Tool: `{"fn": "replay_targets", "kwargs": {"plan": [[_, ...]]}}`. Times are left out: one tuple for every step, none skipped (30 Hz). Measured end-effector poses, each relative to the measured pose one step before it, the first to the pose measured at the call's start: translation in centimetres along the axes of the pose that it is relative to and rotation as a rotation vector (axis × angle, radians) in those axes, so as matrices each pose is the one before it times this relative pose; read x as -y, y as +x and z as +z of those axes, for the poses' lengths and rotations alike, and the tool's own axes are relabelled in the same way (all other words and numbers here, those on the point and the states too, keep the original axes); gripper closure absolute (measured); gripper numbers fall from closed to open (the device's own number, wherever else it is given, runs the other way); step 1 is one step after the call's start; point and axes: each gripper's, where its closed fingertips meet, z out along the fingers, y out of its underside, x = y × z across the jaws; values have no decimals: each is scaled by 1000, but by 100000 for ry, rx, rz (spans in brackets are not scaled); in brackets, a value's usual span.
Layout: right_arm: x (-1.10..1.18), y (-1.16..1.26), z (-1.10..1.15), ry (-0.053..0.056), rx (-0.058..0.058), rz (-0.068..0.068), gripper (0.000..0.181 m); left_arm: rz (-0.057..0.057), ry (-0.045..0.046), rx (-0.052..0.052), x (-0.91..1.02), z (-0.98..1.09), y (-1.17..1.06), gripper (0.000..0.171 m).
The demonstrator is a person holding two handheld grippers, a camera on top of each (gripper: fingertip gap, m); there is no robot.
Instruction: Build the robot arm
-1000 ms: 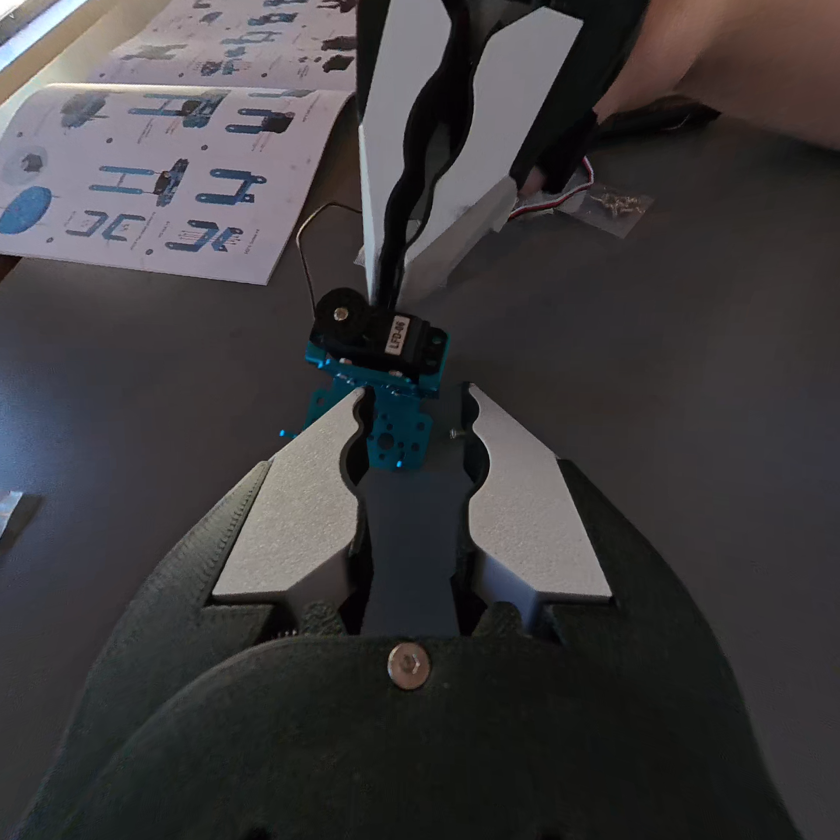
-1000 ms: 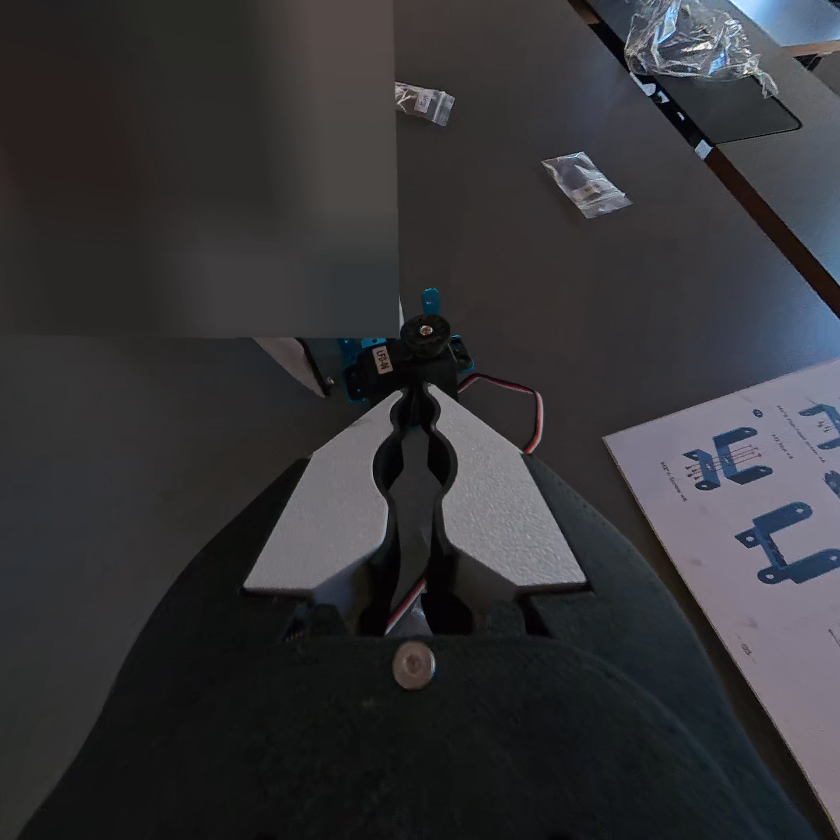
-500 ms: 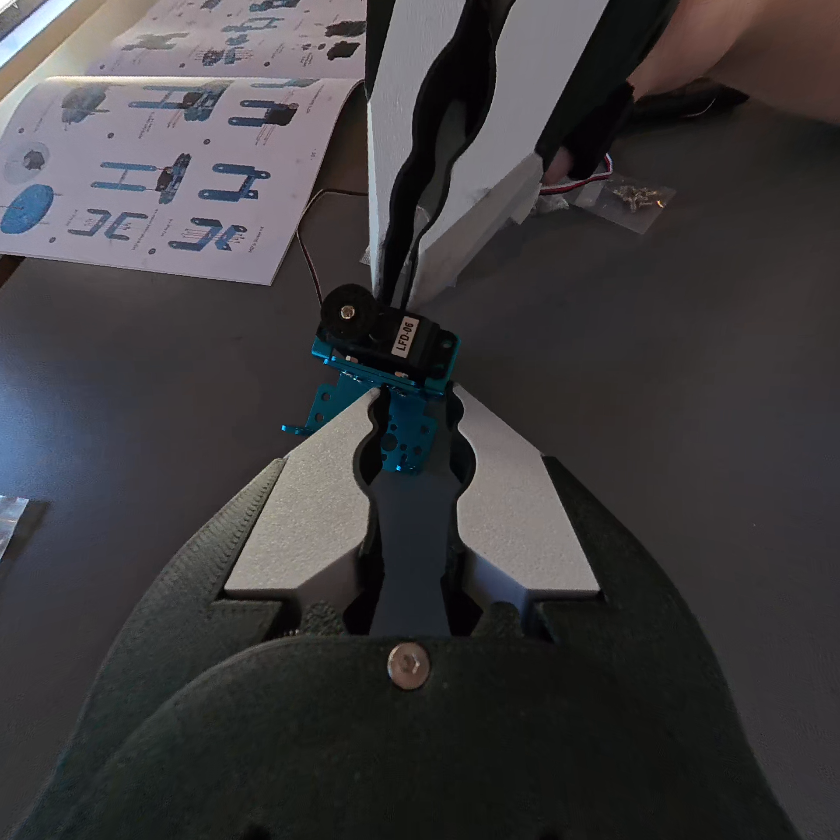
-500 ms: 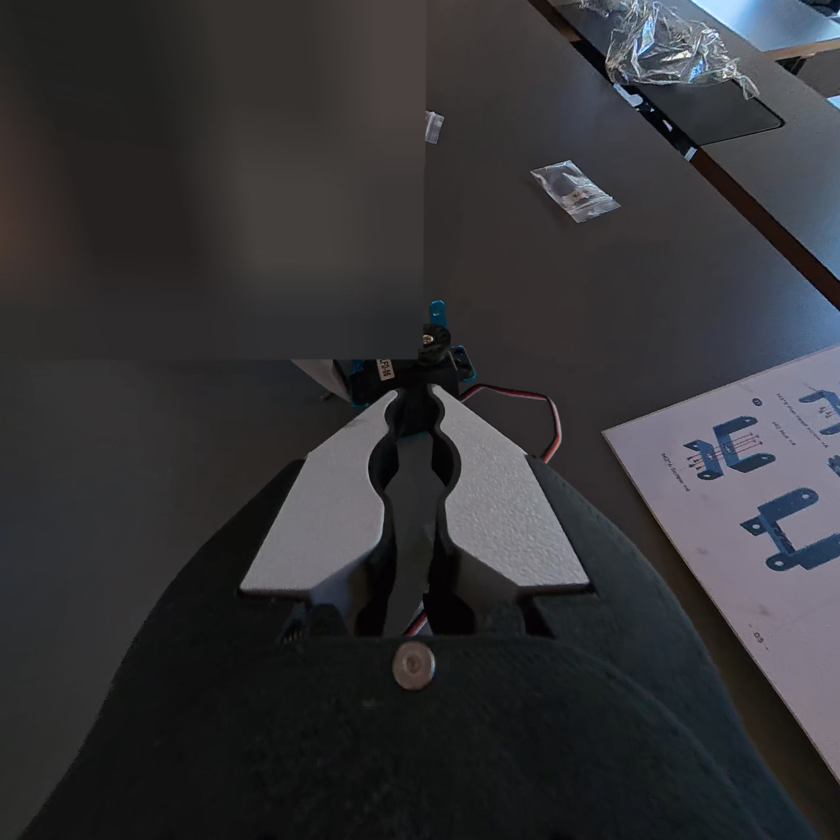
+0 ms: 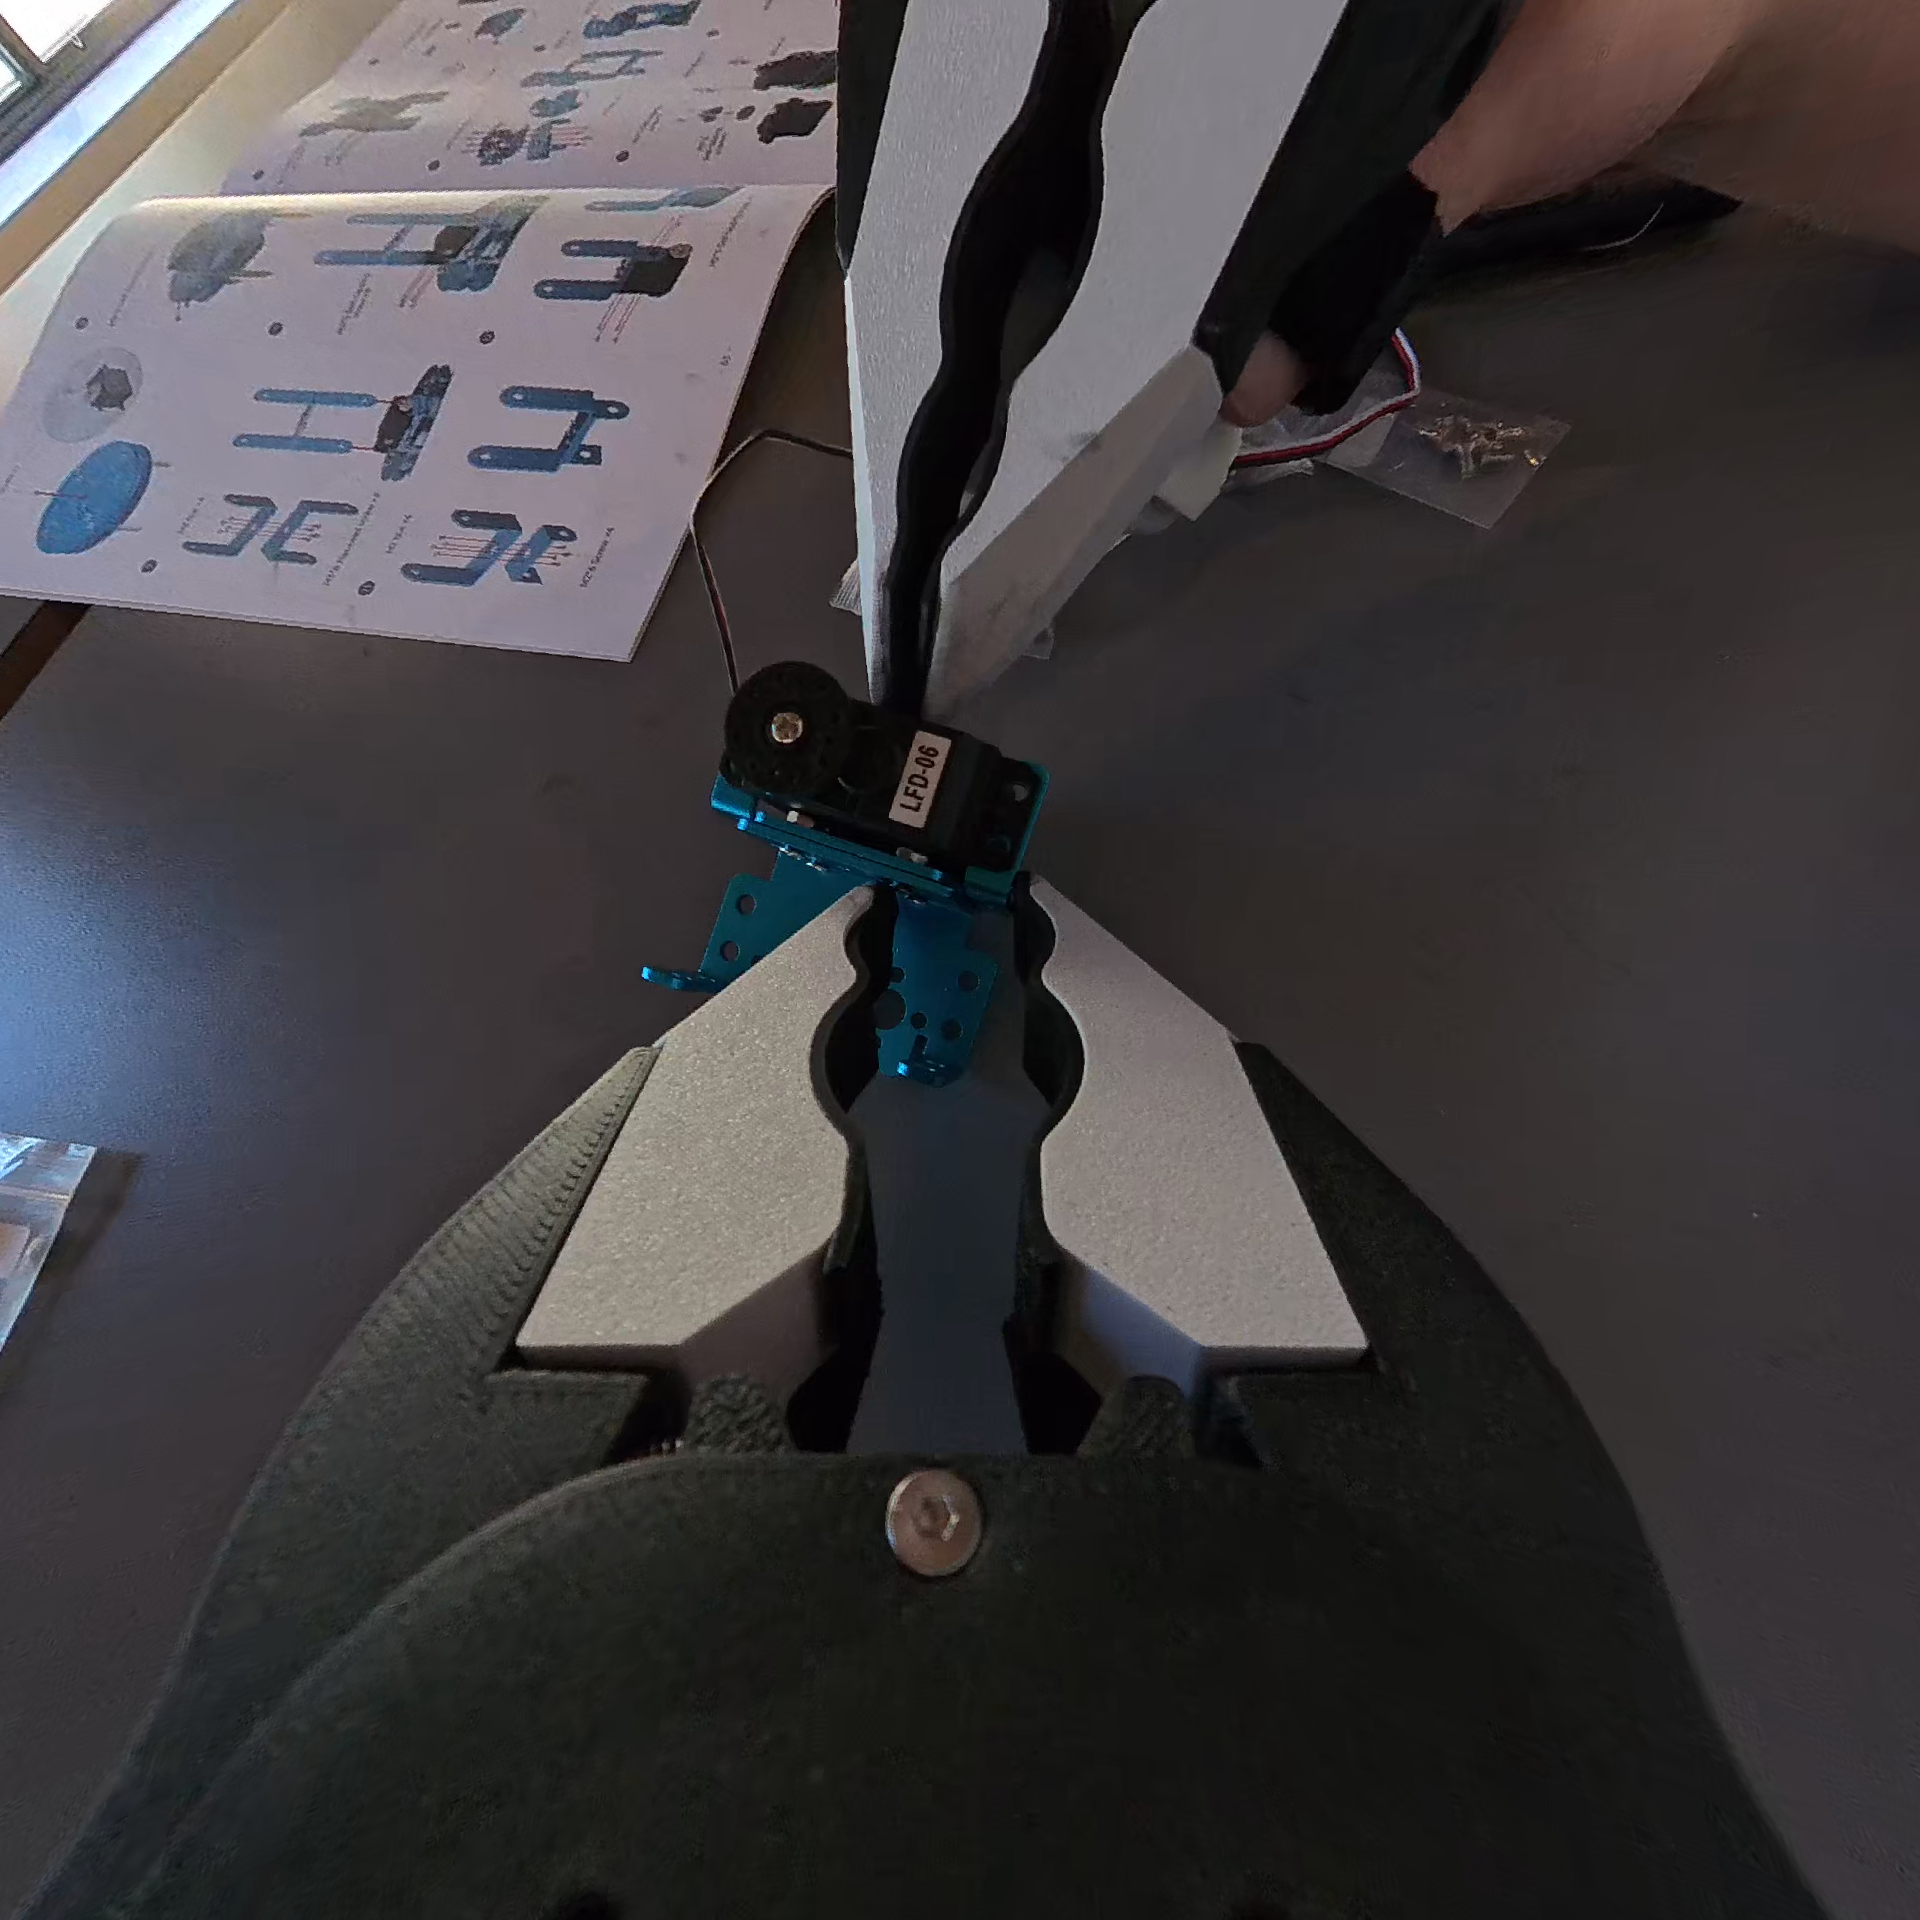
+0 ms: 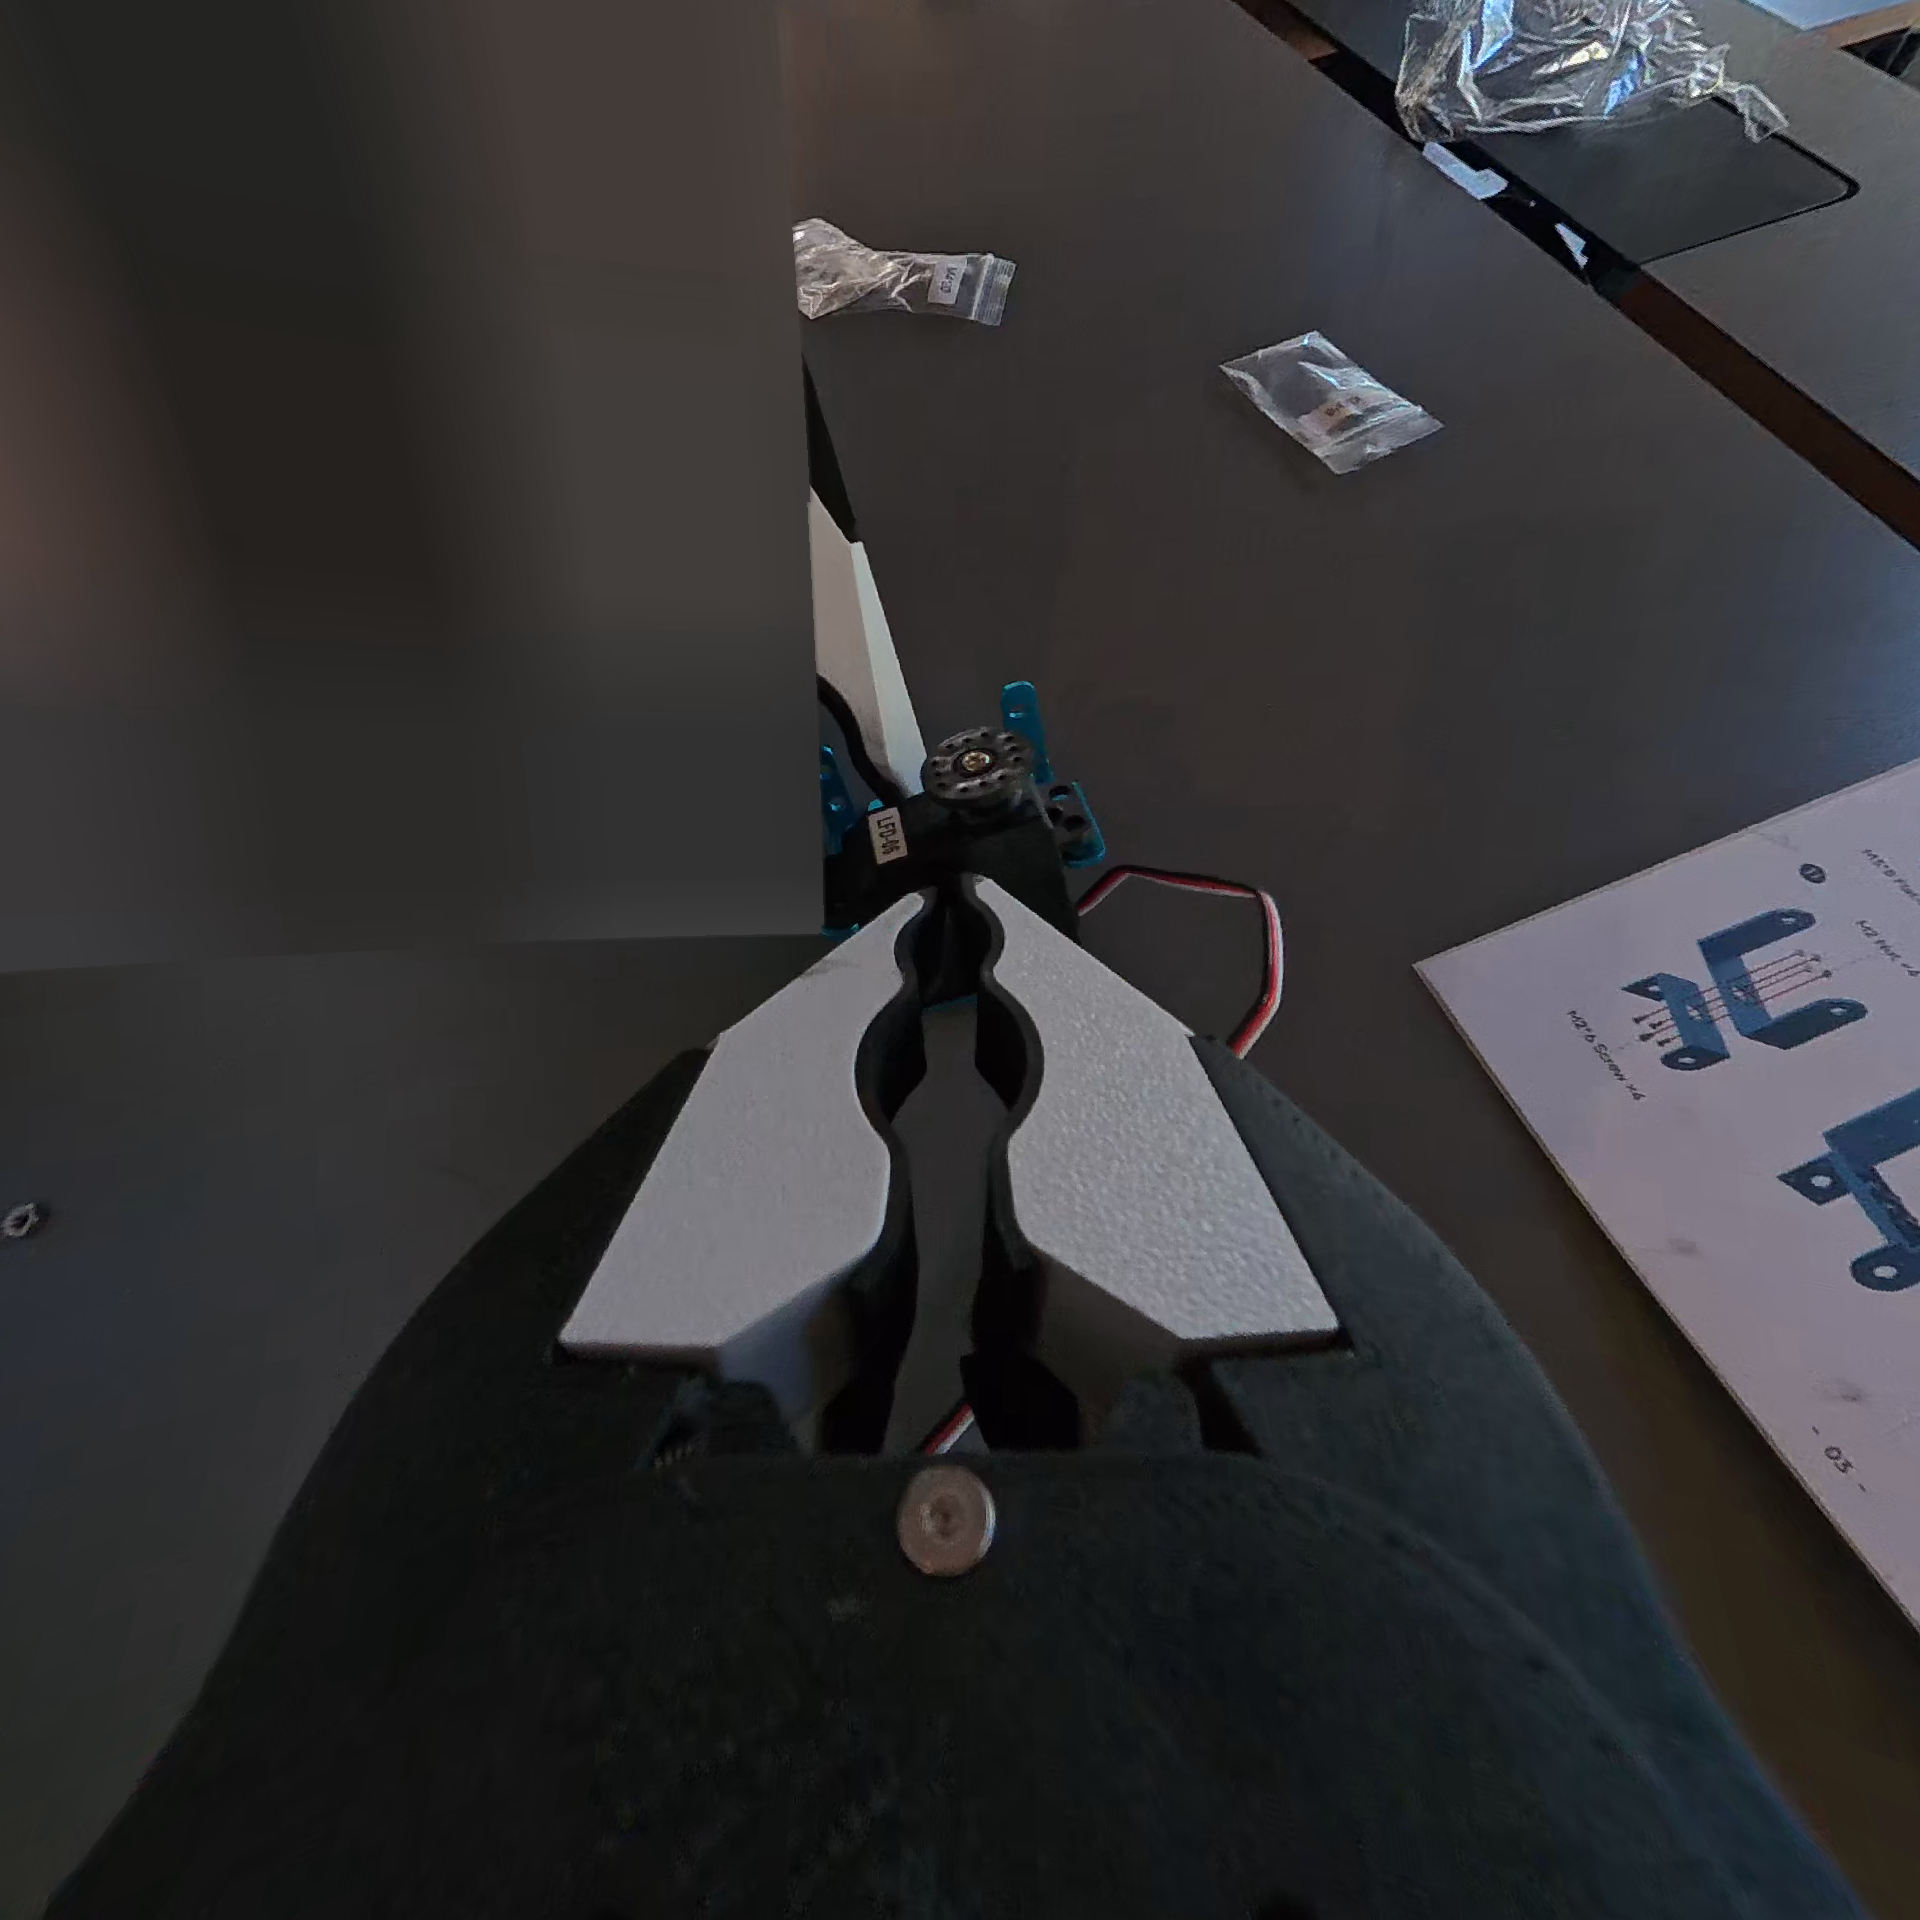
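A black servo (image 5: 935,790) with a round black horn (image 5: 784,727) sits in a blue metal bracket (image 5: 930,997) on the dark table (image 5: 1455,935). My left gripper (image 5: 948,904) has its fingers closed against the sides of the blue bracket's lower plate. My right gripper (image 5: 904,691) comes down from above, shut on the servo's far end. In the right wrist view the right gripper (image 6: 958,894) pinches the servo (image 6: 997,852) just below the horn (image 6: 977,771). The servo's red, white and black wire (image 6: 1262,935) loops off to the right. A blurred patch hides the left gripper there.
An open instruction booklet (image 5: 364,416) lies at the far left; it also shows in the right wrist view (image 6: 1714,1091). Small plastic bags of hardware (image 5: 1475,447) (image 6: 894,270) (image 6: 1330,400) lie on the table. Crumpled plastic wrap (image 6: 1558,62) lies on a far desk. A small nut (image 6: 19,1221) lies at the left. My two grippers' fingertips are within a few centimetres of each other.
My left gripper has moved forward and its fingers have closed in on the blue bracket. The right gripper stays shut on the servo, which has shifted slightly.
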Motion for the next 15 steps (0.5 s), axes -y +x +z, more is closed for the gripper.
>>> {"fn": "replay_targets", "kwargs": {"plan": [[-29,31,4,-111,-69,223,179,-265,6,-226,2,-3,-1,149],[-34,54,5,-35,-260,71,179,-196,-17,-172,-1,8,8,149],[-39,55,8,-99,-319,76,178,-89,-16,-73,-5,0,-3,149],[-41,15,0,-179,-182,-33,177,27,10,45,1,1,-8,148],[-17,30,-8,-98,-316,-309,176,113,22,123,1,-8,5,149],[2,5,-6,-20,-257,-279,175,156,63,159,10,-19,-4,148],[17,-46,-9,22,89,-248,175,70,227,104,23,-38,0,148],[36,-24,-22,183,-72,-188,175,-122,704,64,68,-100,-13,148],[60,-13,-24,328,-138,-128,174,-485,1013,-62,94,-165,-22,148],[44,-25,-51,207,-19,-22,174,-1018,1040,-45,113,-235,-73,149],[-10,11,-60,-55,-144,-72,174,-1232,754,-122,125,-322,-86,148],[-20,39,-62,-19,-372,-233,174,-1116,519,41,127,-405,-112,148],[23,19,-85,227,-262,-236,174,-805,566,160,123,-450,-120,149],[54,7,-91,327,-161,-74,174,-549,467,-87,29,-463,-86,150],[29,20,-66,252,-90,151,174,-845,-282,-1470,-175,-397,132,152]]}}
